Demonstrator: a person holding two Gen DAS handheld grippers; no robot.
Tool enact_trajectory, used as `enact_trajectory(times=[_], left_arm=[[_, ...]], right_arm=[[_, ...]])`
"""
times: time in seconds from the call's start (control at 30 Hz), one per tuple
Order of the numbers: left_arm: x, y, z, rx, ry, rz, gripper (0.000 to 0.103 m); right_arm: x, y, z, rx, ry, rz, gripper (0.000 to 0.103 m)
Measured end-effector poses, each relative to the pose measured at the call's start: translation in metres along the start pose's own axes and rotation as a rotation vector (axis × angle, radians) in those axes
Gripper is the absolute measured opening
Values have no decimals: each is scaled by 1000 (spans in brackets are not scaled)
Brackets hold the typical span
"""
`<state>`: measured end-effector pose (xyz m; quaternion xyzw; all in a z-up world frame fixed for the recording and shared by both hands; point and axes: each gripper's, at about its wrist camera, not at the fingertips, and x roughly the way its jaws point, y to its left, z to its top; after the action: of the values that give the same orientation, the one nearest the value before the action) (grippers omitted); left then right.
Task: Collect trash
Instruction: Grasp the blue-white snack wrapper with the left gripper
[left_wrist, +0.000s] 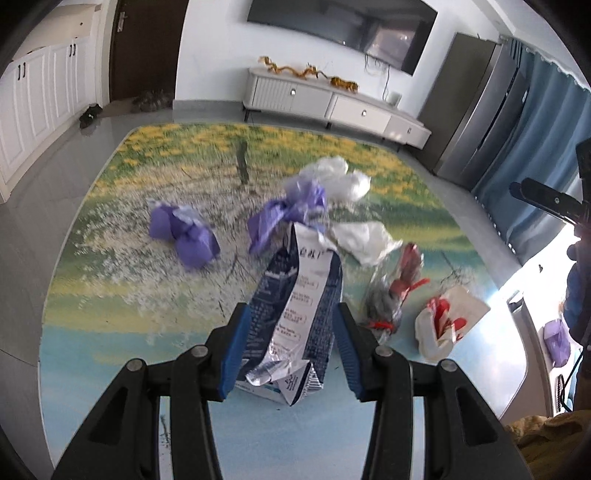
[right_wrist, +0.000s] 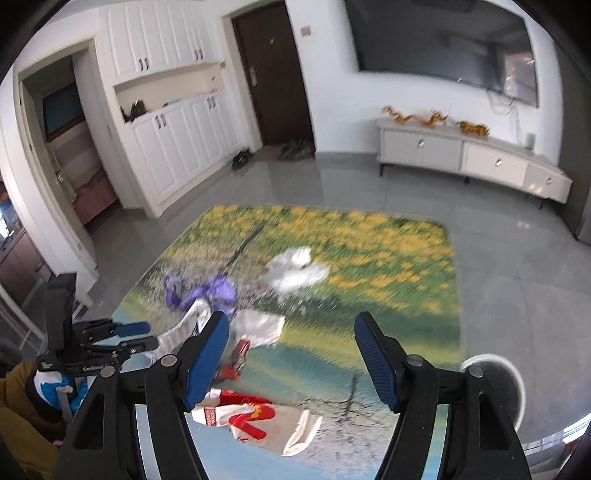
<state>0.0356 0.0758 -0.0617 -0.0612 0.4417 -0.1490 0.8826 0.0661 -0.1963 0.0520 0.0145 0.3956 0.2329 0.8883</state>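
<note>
A crumpled blue-and-white carton (left_wrist: 295, 314) stands between the blue pads of the left gripper (left_wrist: 291, 325), its torn, foil-lined end nearest the camera and its top reaching out past the fingertips; the left pad looks to be against the carton's side, while a sliver of gap shows by the right pad, so whether the jaws are pinching it cannot be told. Beyond the fingertips lie two purple wrappers (left_wrist: 184, 236), crumpled white paper (left_wrist: 364, 240) and a clear bag (left_wrist: 338, 177), all on a mat printed with yellow flowers (left_wrist: 110, 295). To the right of the left jaws sit a red-and-clear wrapper (left_wrist: 399, 288) and a white-and-red wrapper (left_wrist: 450, 317). The right gripper (right_wrist: 291, 325) hangs with its jaws spread wide and nothing between the pads; the white-and-red wrapper (right_wrist: 258, 424) lies on the mat below and nearer the camera than its fingertips, toward the left pad. A white round base (right_wrist: 509, 391) stands on the grey floor just outside the right pad.
</note>
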Motion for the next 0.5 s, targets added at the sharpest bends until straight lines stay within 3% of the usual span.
enact_trajectory(times=[0.27,0.5], left_arm=[[19,5,5,-10,44,16,24],[24,8,9,-6,33,29,12]], right_arm=[[58,14,-16,-22,128,92,68],[98,23,-24,-40,230,145,68]])
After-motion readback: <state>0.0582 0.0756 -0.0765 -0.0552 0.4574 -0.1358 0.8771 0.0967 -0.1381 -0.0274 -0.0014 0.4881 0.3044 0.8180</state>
